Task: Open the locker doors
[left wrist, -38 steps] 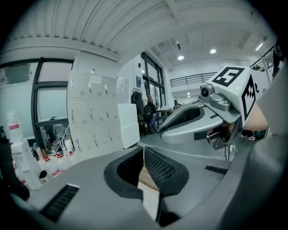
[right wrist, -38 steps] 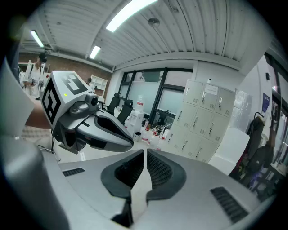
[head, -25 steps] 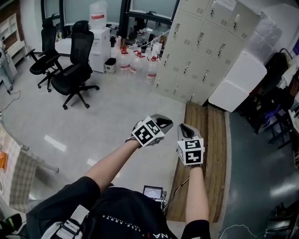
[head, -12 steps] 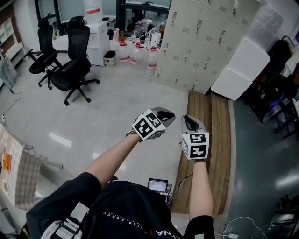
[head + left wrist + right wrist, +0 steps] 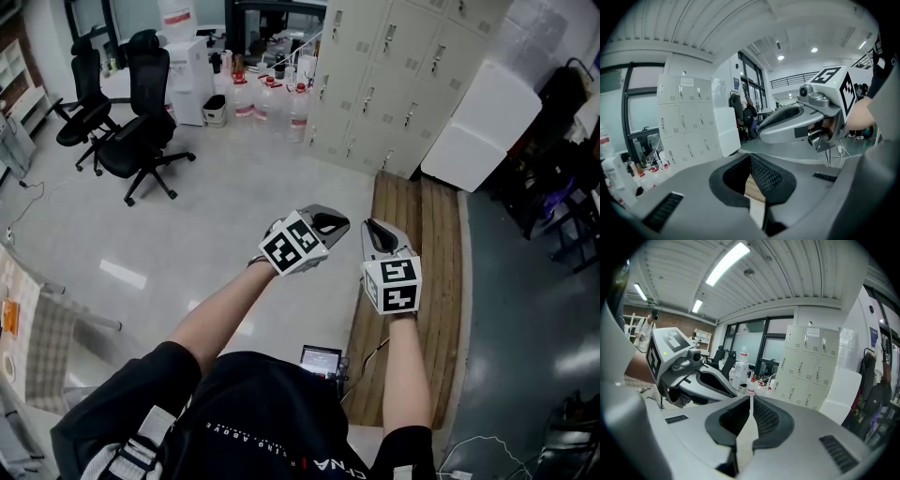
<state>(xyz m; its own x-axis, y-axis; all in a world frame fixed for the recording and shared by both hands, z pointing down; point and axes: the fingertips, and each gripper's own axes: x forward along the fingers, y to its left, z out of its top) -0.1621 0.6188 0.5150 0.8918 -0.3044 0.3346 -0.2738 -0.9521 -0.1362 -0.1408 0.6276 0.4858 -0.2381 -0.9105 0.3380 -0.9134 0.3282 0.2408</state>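
Office floor (image 5: 234,206): lockers (image 5: 394,80) well beyond right gripper (image 5: 374,228) (closed).

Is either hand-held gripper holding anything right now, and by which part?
Nothing is held: the left hand-held gripper and right hand-held gripper are both shut and empty, short of the lockers.

An office: black swivel chairs (image 5: 131,141), beige metal lockers (image 5: 394,70), water jugs (image 5: 272,98) on a grey floor (image 5: 234,216).
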